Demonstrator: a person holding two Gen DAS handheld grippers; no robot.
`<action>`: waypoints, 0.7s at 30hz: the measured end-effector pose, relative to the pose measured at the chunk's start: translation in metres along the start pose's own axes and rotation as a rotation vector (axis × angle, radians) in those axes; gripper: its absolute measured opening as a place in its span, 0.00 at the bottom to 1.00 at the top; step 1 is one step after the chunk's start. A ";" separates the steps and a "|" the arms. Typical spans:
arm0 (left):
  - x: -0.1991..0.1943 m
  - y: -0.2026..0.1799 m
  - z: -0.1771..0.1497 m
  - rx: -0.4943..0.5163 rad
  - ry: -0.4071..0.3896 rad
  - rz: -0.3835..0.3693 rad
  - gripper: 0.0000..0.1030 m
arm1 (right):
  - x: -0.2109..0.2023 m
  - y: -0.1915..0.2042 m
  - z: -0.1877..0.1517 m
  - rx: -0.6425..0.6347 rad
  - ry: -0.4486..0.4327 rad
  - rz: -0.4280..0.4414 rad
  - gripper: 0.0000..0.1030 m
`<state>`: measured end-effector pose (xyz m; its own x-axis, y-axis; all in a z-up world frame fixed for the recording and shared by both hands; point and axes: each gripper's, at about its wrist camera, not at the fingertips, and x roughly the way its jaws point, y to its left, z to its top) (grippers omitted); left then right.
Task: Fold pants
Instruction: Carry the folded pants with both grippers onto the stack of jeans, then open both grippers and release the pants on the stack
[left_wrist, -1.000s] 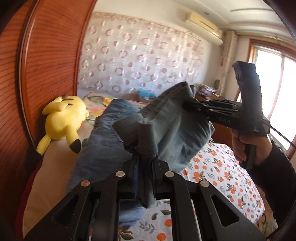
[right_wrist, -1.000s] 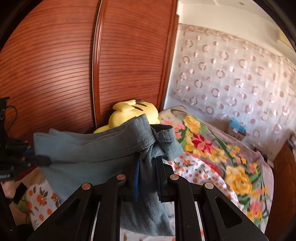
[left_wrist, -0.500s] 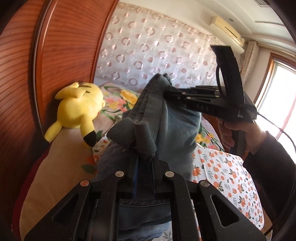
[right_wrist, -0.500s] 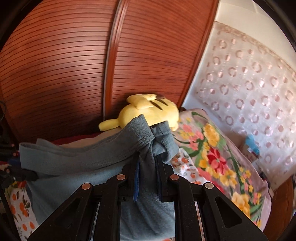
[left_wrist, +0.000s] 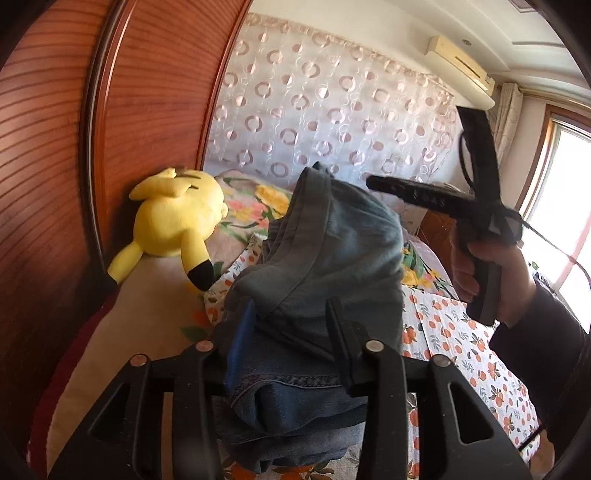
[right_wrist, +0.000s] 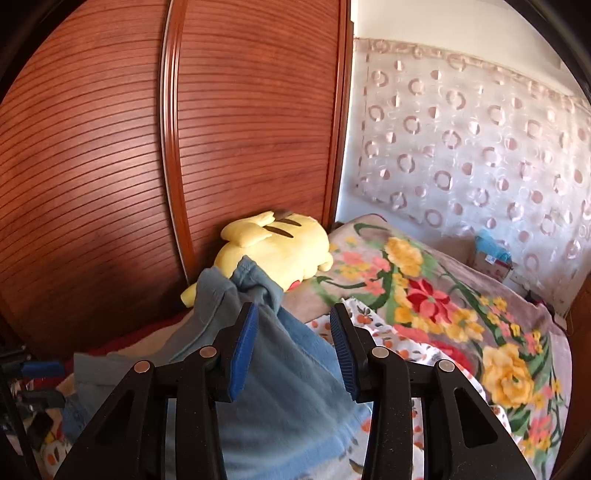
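Note:
The blue-grey pants (left_wrist: 325, 266) lie in a folded heap on the bed, dark denim underneath. My left gripper (left_wrist: 291, 332) is open, its jaws spread on either side of the cloth and not pinching it. In the right wrist view the pants (right_wrist: 280, 373) drape below and between the jaws of my right gripper (right_wrist: 293, 345), which is open too. The right gripper (left_wrist: 373, 181) also shows in the left wrist view, held in a hand above the pants.
A yellow plush toy (left_wrist: 177, 218) lies against the wooden headboard (left_wrist: 55, 166); it also shows in the right wrist view (right_wrist: 277, 251). A flowered blanket (right_wrist: 443, 306) and an orange-print sheet (left_wrist: 465, 339) cover the bed. A curtain (right_wrist: 480, 147) hangs behind.
Both grippers were shut on the pants' waistband and held it up. Now both have opened and let go, and the pants have dropped onto the heap.

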<state>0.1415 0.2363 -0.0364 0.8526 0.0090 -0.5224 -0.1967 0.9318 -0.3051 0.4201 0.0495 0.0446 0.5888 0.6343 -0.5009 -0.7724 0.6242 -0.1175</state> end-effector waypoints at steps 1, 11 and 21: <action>0.001 -0.002 0.001 0.013 0.001 0.005 0.43 | -0.005 0.001 -0.005 0.002 0.002 0.004 0.41; 0.006 -0.025 -0.003 0.082 0.036 0.028 0.44 | -0.013 0.014 -0.042 0.100 0.036 -0.015 0.41; 0.007 -0.059 -0.011 0.179 0.058 0.047 0.44 | -0.055 0.020 -0.073 0.164 0.024 -0.059 0.41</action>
<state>0.1537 0.1776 -0.0309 0.8144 0.0380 -0.5790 -0.1423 0.9805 -0.1357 0.3550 -0.0066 0.0070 0.6246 0.5843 -0.5181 -0.6862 0.7274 -0.0068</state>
